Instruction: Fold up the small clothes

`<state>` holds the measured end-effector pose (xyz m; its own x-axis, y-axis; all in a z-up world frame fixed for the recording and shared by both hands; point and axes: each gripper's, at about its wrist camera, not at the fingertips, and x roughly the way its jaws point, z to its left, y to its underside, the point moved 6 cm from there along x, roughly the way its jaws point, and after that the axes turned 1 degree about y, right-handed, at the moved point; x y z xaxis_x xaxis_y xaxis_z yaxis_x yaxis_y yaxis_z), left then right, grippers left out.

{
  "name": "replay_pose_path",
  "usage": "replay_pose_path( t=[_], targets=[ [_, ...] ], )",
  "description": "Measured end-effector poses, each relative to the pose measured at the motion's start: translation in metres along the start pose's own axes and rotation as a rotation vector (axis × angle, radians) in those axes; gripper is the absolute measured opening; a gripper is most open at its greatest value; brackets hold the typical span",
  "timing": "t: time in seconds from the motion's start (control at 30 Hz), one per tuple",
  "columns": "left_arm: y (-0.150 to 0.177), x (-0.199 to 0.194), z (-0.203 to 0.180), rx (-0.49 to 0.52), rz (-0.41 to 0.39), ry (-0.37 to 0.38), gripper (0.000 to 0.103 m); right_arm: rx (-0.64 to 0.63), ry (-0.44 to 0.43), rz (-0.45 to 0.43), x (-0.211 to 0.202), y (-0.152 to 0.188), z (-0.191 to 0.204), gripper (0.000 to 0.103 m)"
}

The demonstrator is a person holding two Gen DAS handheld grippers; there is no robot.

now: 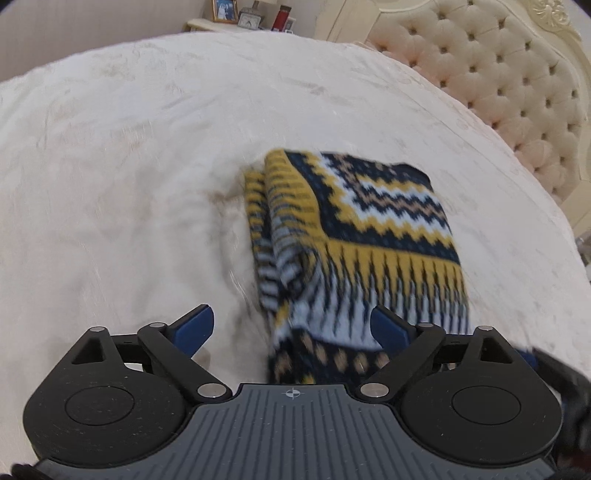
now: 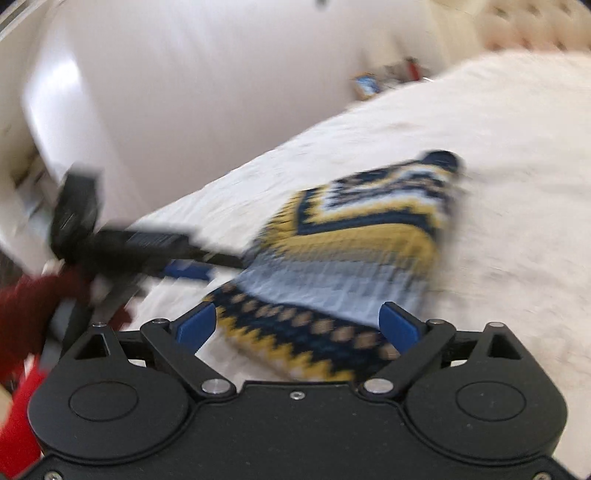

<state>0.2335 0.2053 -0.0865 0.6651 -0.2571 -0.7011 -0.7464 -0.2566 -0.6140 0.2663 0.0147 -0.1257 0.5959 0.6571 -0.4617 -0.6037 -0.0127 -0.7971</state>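
A folded knit garment (image 1: 354, 236) with a navy, yellow and white zigzag pattern lies on the cream bedspread (image 1: 129, 166). My left gripper (image 1: 291, 325) is open, its blue fingertips apart, and the garment's near edge lies between them, not pinched. In the right wrist view, which is motion-blurred, the same garment (image 2: 351, 251) lies ahead. My right gripper (image 2: 299, 325) is open, and the garment's near corner lies between its blue fingertips. The left gripper (image 2: 184, 269) shows at the left of the right wrist view, beside the garment.
A tufted cream headboard (image 1: 517, 85) stands at the back right. A bedside table (image 1: 240, 22) with a picture frame, a clock and a red bottle is at the far end. A red-sleeved arm (image 2: 29, 310) shows at the left of the right wrist view.
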Motion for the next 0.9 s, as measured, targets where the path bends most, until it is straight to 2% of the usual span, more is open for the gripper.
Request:
replay_pose_path(
  t=[0.17, 0.27, 0.43, 0.77, 0.9],
  targets=[
    [0.017, 0.009, -0.008, -0.010, 0.039, 0.036, 0.093, 0.191, 0.006, -0.006, 0.013, -0.028, -0.046, 0.097],
    [0.021, 0.016, -0.009, -0.022, 0.055, 0.040, 0.099, 0.237, 0.022, -0.008, 0.028, -0.044, -0.065, 0.097],
    [0.023, 0.025, -0.012, -0.011, 0.070, 0.017, 0.099, 0.288, 0.034, 0.006, 0.060, -0.060, -0.087, 0.097],
    [0.028, 0.049, -0.021, 0.045, 0.090, -0.030, 0.102, 0.380, 0.024, 0.047, 0.102, -0.056, -0.111, 0.097],
    [0.028, 0.053, -0.022, 0.060, 0.086, -0.033, 0.103, 0.411, -0.008, 0.028, 0.108, -0.051, -0.115, 0.102]
  ],
)
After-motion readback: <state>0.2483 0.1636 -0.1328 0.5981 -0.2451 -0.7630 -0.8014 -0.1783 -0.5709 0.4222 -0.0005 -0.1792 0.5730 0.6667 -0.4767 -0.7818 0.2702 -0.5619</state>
